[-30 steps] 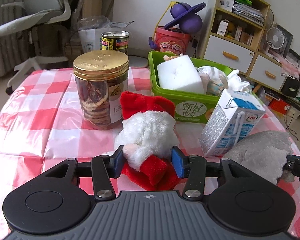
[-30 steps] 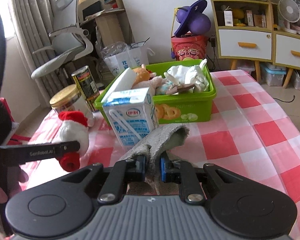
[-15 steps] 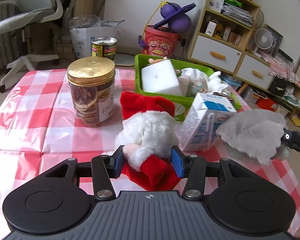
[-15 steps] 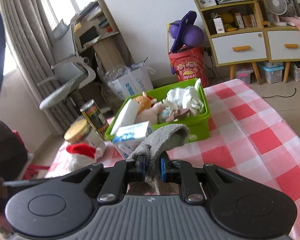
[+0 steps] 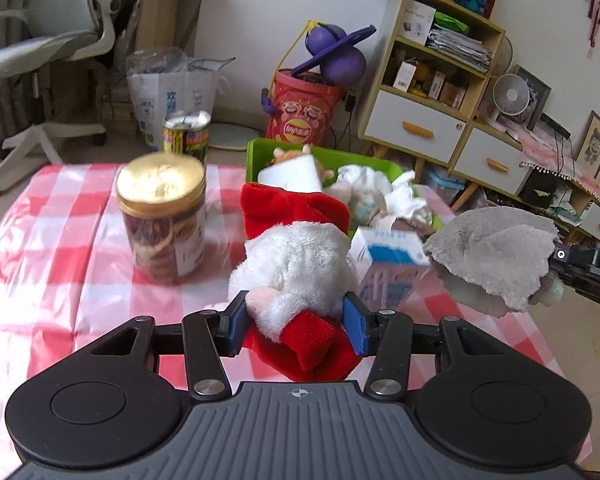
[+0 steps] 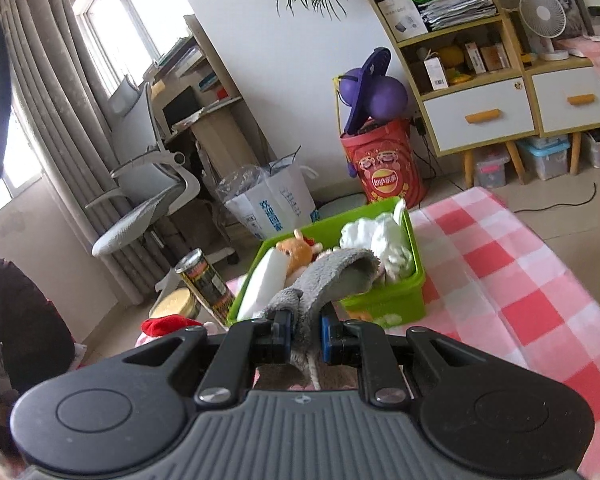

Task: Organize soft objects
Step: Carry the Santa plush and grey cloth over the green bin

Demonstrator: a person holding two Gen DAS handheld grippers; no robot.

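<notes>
My left gripper [image 5: 296,322] is shut on a red and white Santa plush [image 5: 296,264], held above the checked tablecloth. My right gripper [image 6: 305,334] is shut on a grey fluffy cloth [image 6: 328,276], held up in the air in front of the green bin [image 6: 388,304]. The grey cloth also shows in the left wrist view [image 5: 496,252], hanging at the right. The green bin [image 5: 260,152] holds a white foam block [image 5: 290,174], white fabric [image 6: 380,236] and an orange plush [image 6: 296,250].
A gold-lidded jar [image 5: 162,216] and a tall tin can [image 5: 186,136] stand left of the bin. A blue and white milk carton [image 5: 388,264] stands in front of it. The table [image 6: 520,280] has a red checked cloth. Shelves and a chair stand behind.
Both grippers have risen with their loads. The grey cloth has come off the table and now hangs in the air. The plush is higher above the cloth.
</notes>
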